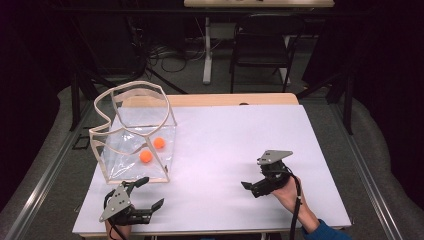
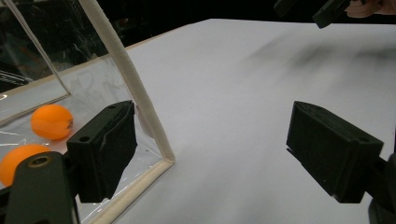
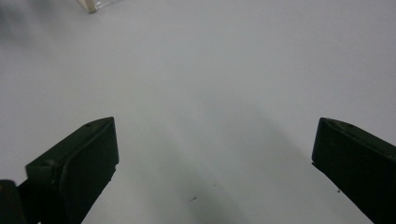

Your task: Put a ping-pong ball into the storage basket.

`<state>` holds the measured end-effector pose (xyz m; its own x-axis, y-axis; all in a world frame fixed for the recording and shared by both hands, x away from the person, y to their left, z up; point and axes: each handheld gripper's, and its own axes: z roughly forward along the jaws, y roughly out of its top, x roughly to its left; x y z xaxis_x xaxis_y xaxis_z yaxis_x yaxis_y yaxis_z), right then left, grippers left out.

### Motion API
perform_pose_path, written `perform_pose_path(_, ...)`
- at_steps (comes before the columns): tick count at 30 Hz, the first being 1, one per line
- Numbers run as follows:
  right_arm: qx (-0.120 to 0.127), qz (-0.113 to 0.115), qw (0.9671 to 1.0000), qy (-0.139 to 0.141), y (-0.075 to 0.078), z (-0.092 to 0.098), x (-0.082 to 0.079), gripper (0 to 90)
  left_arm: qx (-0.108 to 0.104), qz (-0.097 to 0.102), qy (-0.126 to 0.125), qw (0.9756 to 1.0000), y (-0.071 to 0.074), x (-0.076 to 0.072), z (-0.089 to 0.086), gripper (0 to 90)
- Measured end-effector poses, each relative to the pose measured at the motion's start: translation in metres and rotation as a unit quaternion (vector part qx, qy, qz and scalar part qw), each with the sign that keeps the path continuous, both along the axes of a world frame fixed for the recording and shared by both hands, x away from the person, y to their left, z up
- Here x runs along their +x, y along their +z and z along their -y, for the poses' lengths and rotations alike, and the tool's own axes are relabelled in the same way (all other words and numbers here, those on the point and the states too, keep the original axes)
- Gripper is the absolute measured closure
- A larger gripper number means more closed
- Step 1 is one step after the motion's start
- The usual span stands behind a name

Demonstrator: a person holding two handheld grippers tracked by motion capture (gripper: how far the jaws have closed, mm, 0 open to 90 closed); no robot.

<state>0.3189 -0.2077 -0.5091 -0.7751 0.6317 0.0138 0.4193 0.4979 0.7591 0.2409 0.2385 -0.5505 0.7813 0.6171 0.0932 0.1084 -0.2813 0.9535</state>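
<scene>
left gripper (image 1: 148, 192) sits at the near left edge of the table (image 1: 240, 140), jaws spread wide, nothing between them; one jaw lies just beside the near corner of the clear bag (image 1: 135, 140), likely lined up to take its cream edge strip (image 2: 135, 88). right gripper (image 1: 248, 187) hangs low over bare tabletop, well apart from the bag, also spread and empty, probably waiting its turn. the bag stands open at the table's left, rim held up by its stiff trim, two orange balls (image 1: 152, 150) on its floor. from the left gripper view one ball is cut off by the jaw. whether that jaw touches the bag wall is hard to tell. beyond the table, a chair (image 1: 262, 45) in the dark.
</scene>
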Motion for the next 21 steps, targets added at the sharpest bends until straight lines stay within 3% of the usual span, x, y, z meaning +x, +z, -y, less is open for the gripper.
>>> perform_pose_path(21,0.002,-0.007,0.9999,-0.016,-0.015,0.017,-0.014,0.0,0.005,-0.005,0.000,1.0000,0.000,0.001,0.000,15.8)
